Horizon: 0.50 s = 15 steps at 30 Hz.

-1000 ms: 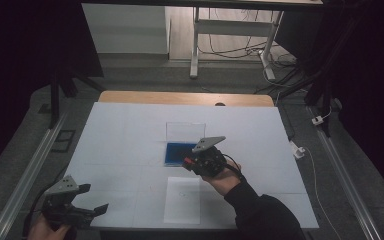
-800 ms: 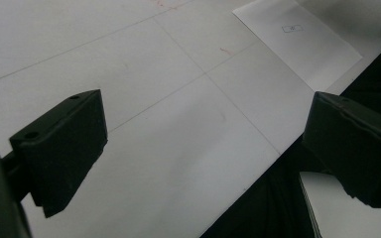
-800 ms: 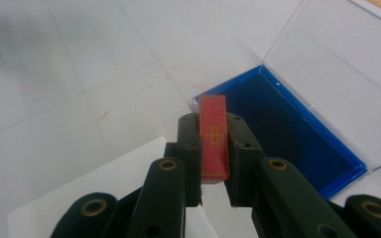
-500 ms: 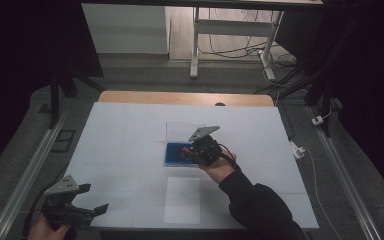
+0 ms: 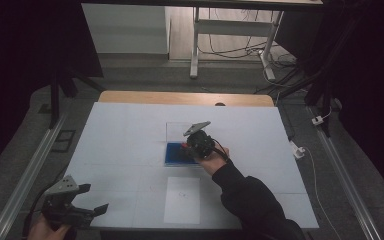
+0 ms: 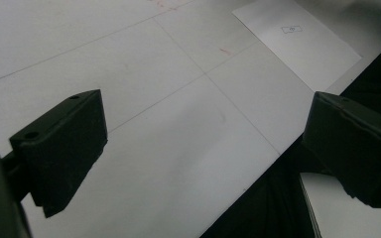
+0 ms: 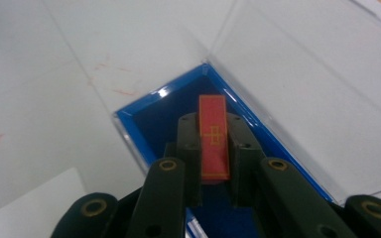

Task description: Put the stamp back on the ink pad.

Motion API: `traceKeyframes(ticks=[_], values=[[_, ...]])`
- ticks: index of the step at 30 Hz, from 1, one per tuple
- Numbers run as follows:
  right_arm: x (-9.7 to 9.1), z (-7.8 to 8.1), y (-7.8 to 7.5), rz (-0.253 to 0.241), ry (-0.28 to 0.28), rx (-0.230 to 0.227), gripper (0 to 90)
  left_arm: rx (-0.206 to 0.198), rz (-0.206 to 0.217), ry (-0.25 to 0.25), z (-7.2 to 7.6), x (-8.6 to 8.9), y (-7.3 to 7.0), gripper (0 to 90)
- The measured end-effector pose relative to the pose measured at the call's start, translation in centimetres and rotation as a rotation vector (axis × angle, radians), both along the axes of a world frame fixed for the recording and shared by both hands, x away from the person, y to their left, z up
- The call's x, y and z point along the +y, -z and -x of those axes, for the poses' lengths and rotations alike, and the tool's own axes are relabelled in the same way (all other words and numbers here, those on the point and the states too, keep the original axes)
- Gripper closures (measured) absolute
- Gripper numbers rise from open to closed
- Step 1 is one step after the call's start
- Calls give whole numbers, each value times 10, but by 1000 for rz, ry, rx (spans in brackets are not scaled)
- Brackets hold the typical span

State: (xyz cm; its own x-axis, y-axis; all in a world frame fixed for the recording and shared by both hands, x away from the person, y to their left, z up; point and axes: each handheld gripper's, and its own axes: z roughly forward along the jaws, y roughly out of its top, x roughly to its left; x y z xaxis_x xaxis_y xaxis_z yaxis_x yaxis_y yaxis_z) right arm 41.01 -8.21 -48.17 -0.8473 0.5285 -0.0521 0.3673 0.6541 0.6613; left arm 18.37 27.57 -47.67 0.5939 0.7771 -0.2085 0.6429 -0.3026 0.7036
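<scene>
Care matters now: right gripper, clamped on the red card at frame centre, should lower it flat inside the blue box; left gripper waits open, lower left.

On the white desk the right claw hangs over the blue tray of an open clear case. The left claw is at the near left corner, beside a white sheet.
</scene>
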Motion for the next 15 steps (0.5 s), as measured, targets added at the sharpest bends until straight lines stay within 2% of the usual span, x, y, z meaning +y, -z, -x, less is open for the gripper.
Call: traceKeyframes(ticks=[9,15], values=[[3,-10,16,18,7,19,793,-1,1,0,0,0,0,39],[4,-11,18,19,8,19,788,-2,2,0,0,0,0,39]])
